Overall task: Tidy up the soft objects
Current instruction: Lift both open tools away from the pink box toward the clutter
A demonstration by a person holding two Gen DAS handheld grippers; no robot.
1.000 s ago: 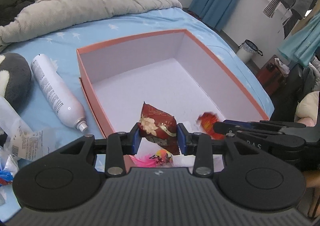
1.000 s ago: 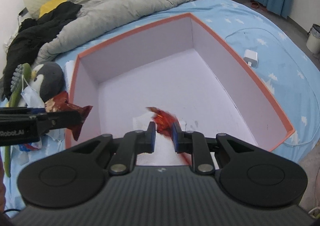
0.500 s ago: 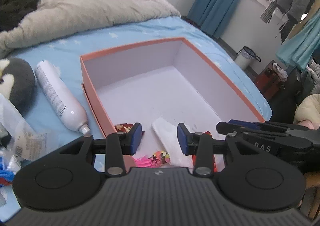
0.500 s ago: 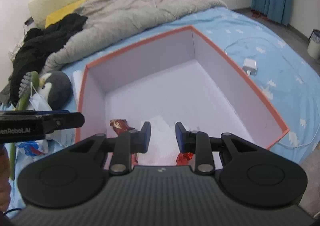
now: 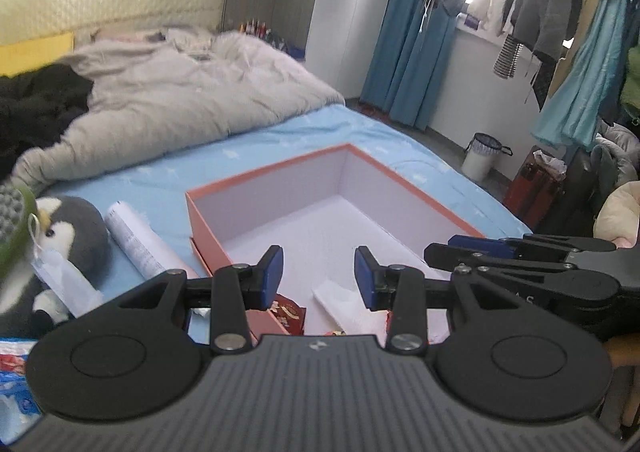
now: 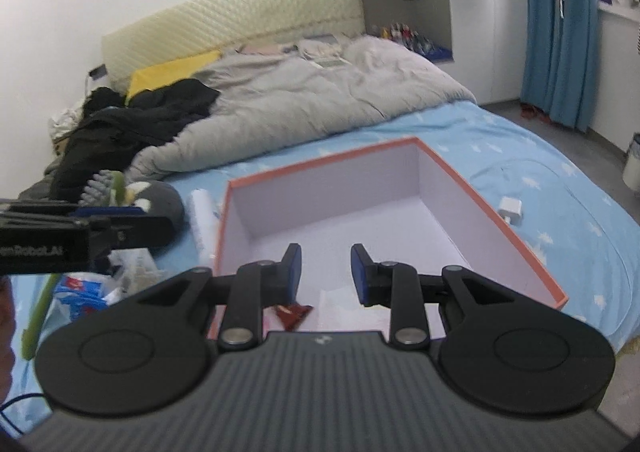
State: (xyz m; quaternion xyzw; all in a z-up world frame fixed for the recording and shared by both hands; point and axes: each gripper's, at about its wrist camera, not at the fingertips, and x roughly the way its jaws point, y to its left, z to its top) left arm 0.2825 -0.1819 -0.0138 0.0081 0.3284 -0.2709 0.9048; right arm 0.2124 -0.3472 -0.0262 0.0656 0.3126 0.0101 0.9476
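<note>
**Both tongs empty over the orange box**

My own housing hides the near end of the orange box (image 5: 416, 188), so I see only parts of what lies there. In the left wrist view, a dark red snack packet (image 5: 289, 312) shows in the near left corner, cut off by my left tongs (image 5: 319, 276). Beside it lies a white tissue (image 5: 344, 302), with a scrap of something colourful at the housing edge that I cannot identify. From the right wrist view the packet (image 6: 294, 314) shows as a dark red triangle on the white floor. The rest of the box is bare white inside.

My left tongs stand wide, gripping nothing. My right tongs (image 6: 326, 272) are wide too, and empty.

Left of the box on the blue bed sheet (image 5: 280, 148) lie a white spray can (image 5: 138, 240) and a grey penguin plush (image 5: 72, 228); the packaging below it is blurred.
</note>
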